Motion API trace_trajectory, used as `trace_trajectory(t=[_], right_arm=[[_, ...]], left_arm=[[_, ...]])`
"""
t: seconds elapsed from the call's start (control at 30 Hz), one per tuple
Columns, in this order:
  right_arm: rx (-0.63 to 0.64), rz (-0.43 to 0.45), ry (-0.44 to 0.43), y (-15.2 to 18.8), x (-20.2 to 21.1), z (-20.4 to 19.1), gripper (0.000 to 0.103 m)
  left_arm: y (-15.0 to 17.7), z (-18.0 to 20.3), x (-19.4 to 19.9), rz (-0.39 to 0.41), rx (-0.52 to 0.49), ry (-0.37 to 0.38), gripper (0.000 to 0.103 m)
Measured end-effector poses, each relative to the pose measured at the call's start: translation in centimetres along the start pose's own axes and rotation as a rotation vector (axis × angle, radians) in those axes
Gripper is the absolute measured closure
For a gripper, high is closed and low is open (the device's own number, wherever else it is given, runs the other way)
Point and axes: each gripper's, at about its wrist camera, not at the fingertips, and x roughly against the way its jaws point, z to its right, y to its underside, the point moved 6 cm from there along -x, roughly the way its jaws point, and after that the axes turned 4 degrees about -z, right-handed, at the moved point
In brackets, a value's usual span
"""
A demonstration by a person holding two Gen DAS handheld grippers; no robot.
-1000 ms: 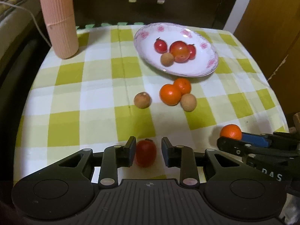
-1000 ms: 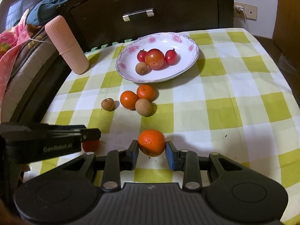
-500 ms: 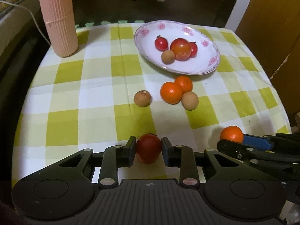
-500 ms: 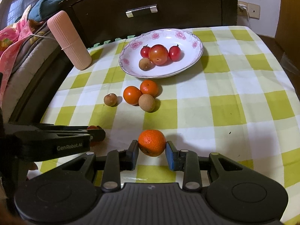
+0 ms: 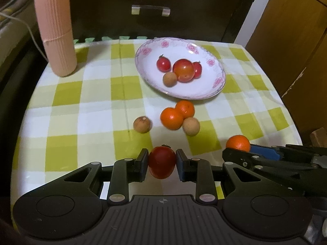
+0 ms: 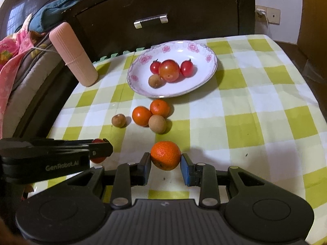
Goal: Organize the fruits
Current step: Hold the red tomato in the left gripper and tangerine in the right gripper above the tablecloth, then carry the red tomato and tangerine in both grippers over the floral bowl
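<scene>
1. left gripper (image 5: 161,162) closed on red tomato (image 5: 161,162), pads touching both sides, near front edge of checked tablecloth (image 5: 92,94).
2. right gripper (image 6: 166,161) clamped on orange mandarin (image 6: 166,155).
3. floral plate (image 5: 216,87) further back: three tomatoes, one brown fruit.
4. between plate and grippers: two mandarins (image 5: 171,118), two brown fruits (image 5: 142,124), loose on cloth.
5. pink ribbed cylinder (image 5: 56,28) upright, back left corner.

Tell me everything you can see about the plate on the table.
The plate is a shallow white dish, seemingly ceramic, with pink flowers around its rim. It sits flat on the checked tablecloth at the far side, holding three red tomatoes and one small brown fruit. Neither gripper touches it.
</scene>
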Motion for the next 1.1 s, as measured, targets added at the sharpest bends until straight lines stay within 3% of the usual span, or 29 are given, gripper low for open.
trace_trajectory(t=[0.47,0.8,1.1], right_arm=[[-0.001,0.045,0.022,-4.4,-0.2,0.7,0.073],[0.019,0.052,0.028,-8.3,-2.1,1.1,0.073],[0.001,0.040,0.018,-10.9,-4.8,2.1,0.073]], left_arm=[[-4.7,1.5,-0.4,0.050,-0.014,0.023,0.067],[-9.1,0.9,-2.7,0.058,0.000,0.003,0.067],[-11.0,0.6,-5.0,0.052,-0.015,-0.028,0.068]])
